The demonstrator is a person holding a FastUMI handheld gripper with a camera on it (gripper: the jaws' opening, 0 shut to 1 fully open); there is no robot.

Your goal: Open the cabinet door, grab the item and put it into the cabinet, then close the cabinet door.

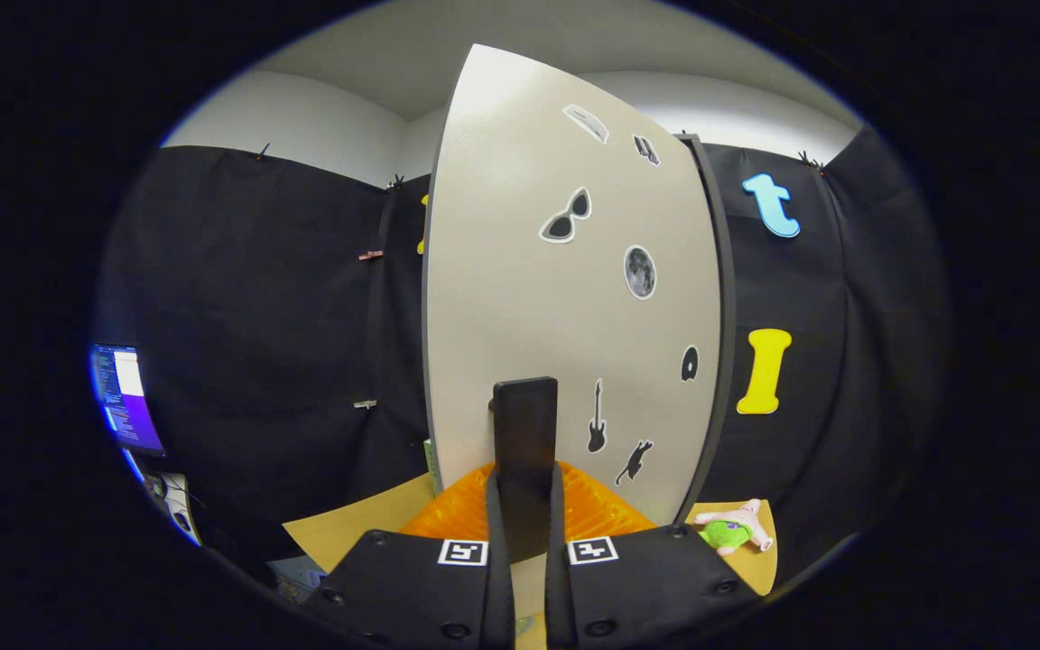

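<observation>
The gripper [524,551] sits low and close, its two fingers [412,587] drawn in until just a narrow gap is left between them. In that gap stands the dark upright handle [525,451] of the cabinet door; both fingers press against its lower part, so the gripper is closed on the handle. Each finger carries a small square black-and-white marker near its inner top corner.

Just ahead of the fingers, behind the handle's foot, lies something orange and ribbed [592,510], spreading to either side of the handle; what it is cannot be told. Under it runs the tan tabletop [339,533], showing on both sides of the fingers.

The item, a small plush toy [735,528] in pink and green, lies on the tabletop just beyond the right finger, near the door's lower right edge and outside the cabinet.

The cabinet door [520,298] rises straight ahead, a pale panel with a dark frame [720,316] along its right edge. Stickers dot its face: sunglasses [567,217], a moon disc [639,272], a guitar [597,417] beside the handle, a leaping cat [634,460] and others higher up.

Farther off hangs the black cloth wall [258,298] of the booth, with a lit monitor [125,397] far to the left, and white wall above.
</observation>
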